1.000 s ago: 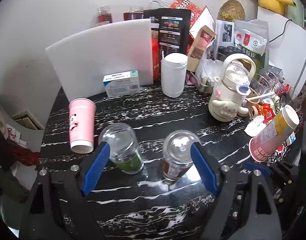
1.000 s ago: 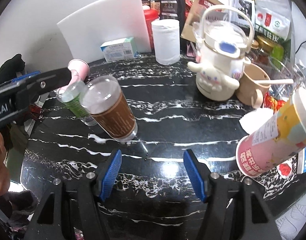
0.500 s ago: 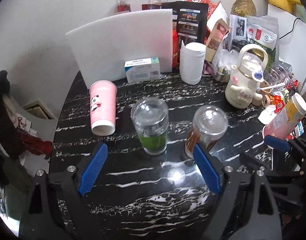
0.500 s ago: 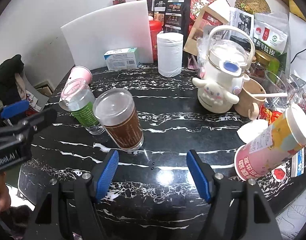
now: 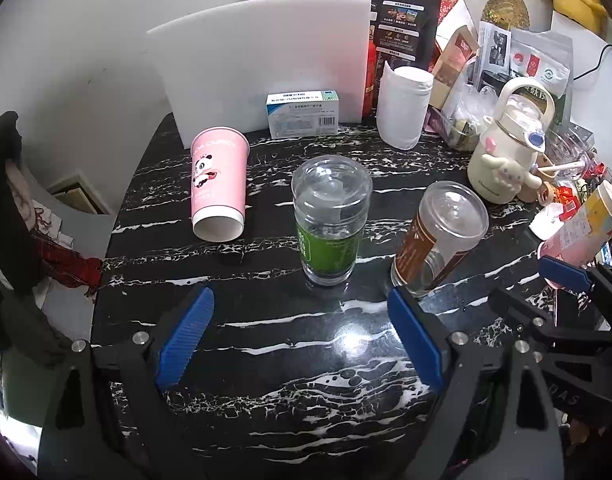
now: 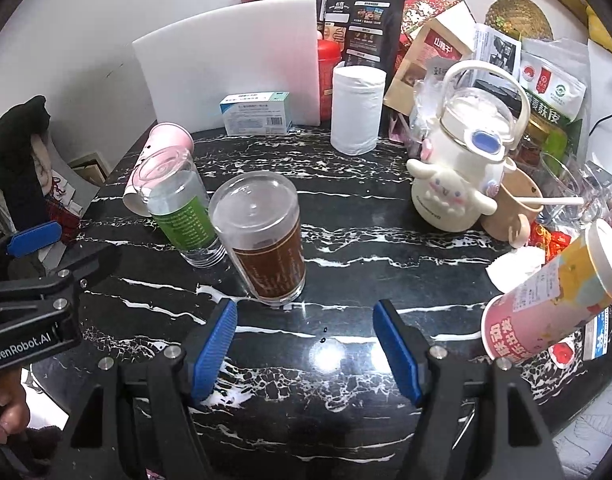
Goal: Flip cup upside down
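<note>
- Green-label cup [image 5: 330, 220] stands inverted mid-table, brown-label cup [image 5: 437, 240] just beside it.
- Our left gripper [image 5: 300, 344] and right gripper [image 6: 306, 350] gape wide, empty.
- Risk: swinging a finger into these light cups topples them.

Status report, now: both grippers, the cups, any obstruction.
Left gripper open, empty; right gripper open, empty. Green-label cup and brown-label cup stand base-up on table. Pink cup also inverted. No obstruction.
</note>
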Action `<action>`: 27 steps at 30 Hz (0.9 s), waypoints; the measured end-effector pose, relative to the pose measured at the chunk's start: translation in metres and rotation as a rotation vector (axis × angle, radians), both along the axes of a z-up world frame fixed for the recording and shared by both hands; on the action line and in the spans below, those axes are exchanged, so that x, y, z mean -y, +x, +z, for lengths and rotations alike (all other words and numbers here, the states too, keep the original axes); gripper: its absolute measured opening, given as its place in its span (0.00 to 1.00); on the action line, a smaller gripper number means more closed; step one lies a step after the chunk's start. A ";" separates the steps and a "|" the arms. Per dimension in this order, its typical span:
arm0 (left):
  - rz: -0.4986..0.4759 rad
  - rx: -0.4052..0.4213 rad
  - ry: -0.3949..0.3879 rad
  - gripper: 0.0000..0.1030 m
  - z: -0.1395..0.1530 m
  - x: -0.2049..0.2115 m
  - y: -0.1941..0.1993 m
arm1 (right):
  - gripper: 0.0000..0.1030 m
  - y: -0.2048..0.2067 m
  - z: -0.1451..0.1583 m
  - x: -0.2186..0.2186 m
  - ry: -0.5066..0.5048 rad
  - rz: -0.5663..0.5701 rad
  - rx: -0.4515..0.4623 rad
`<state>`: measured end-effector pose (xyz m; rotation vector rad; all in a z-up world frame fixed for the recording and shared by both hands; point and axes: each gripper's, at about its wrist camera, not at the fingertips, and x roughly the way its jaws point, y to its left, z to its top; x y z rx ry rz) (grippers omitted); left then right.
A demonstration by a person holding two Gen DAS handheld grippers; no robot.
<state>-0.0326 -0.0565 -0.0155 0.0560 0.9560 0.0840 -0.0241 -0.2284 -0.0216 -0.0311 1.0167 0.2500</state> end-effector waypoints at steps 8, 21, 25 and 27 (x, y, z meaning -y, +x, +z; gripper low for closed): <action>0.000 -0.011 -0.007 0.86 -0.002 -0.002 0.000 | 0.69 0.000 0.001 -0.003 0.005 -0.003 0.001; -0.007 -0.022 -0.016 0.86 -0.006 -0.001 0.004 | 0.69 0.001 0.002 -0.002 0.003 -0.005 0.002; -0.007 -0.024 -0.018 0.86 -0.007 0.000 0.005 | 0.69 0.002 0.002 -0.002 0.002 -0.003 0.001; -0.007 -0.027 -0.019 0.86 -0.008 0.000 0.006 | 0.69 0.002 0.001 -0.002 0.002 -0.002 0.000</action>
